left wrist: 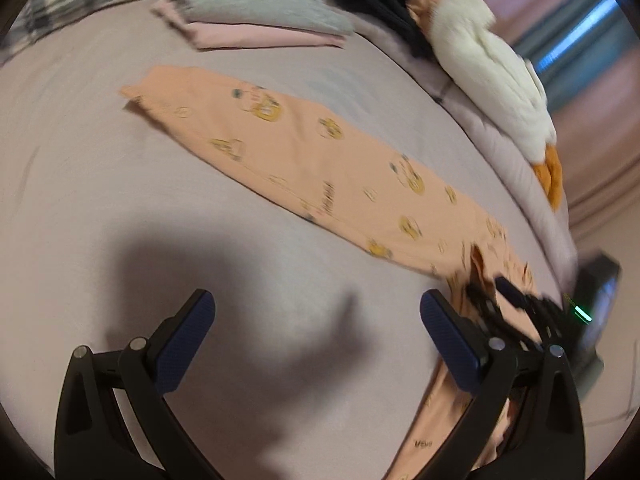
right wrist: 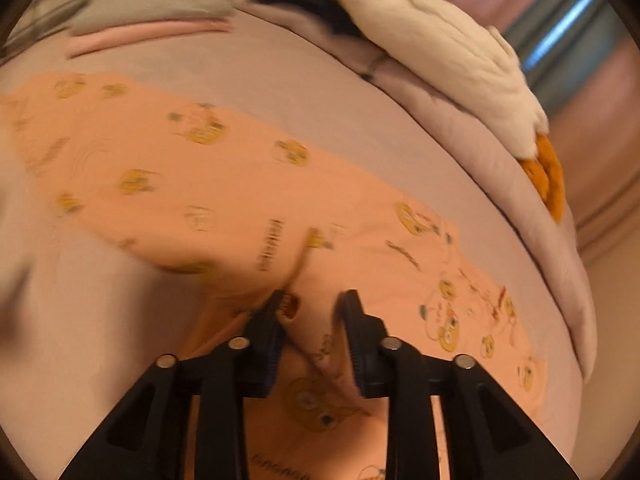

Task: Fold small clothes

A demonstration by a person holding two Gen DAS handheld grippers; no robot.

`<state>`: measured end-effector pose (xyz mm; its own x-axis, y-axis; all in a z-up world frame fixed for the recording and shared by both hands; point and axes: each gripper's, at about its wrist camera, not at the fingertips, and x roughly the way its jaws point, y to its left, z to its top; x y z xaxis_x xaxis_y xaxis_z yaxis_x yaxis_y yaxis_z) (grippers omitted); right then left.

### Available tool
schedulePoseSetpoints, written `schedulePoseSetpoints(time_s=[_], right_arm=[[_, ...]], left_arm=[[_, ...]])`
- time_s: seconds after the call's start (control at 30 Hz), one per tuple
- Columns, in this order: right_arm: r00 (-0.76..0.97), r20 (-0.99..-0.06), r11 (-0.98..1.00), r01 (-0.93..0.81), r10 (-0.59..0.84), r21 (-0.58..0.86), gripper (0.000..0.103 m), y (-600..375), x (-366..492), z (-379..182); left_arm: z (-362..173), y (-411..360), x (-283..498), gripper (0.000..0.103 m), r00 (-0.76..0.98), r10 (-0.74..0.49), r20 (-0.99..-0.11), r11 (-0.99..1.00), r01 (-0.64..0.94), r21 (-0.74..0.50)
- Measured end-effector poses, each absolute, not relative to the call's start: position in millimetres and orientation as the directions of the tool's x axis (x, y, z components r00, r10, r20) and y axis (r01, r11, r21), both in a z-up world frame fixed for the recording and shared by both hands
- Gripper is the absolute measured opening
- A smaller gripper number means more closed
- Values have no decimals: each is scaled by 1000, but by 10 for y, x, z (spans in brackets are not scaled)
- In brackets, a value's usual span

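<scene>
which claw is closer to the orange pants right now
Right. The right claw is right on the orange pants, its fingers either side of a raised fold. The left claw hangs open over bare bedsheet, beside the pants.

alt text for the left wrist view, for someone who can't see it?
The left gripper hangs open above a pale bed sheet, holding nothing. A long peach printed garment lies flat diagonally ahead, and the right gripper is at its near end. Folded clothes and a white plush toy sit farther back.
</scene>
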<state>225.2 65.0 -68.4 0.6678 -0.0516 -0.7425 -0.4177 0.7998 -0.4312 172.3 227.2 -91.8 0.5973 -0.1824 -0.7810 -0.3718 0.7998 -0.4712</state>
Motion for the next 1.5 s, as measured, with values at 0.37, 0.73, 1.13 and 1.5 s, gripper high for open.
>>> schedulePoseSetpoints(time_s=[0.37, 0.73, 1.13, 1.5], right_arm=[[560, -716, 894, -396, 416, 209, 41, -173, 2278, -198], [513, -764, 888, -427, 391, 168, 13, 649, 2480, -872], [515, -677, 840, -440, 526, 318, 13, 388, 2179, -645], [574, -645, 863, -342, 505, 372, 13, -388, 2036, -613]], left_arm=[[-956, 2987, 1729, 102, 690, -226, -688, 632, -433, -642], [-1069, 3572, 1914, 98, 756, -273, -595, 500, -417, -759], [-1105, 3667, 2391, 6, 691, -117, -713, 566, -544, -620], [-307, 2708, 2486, 5, 759, -126, -639, 798, -305, -520]])
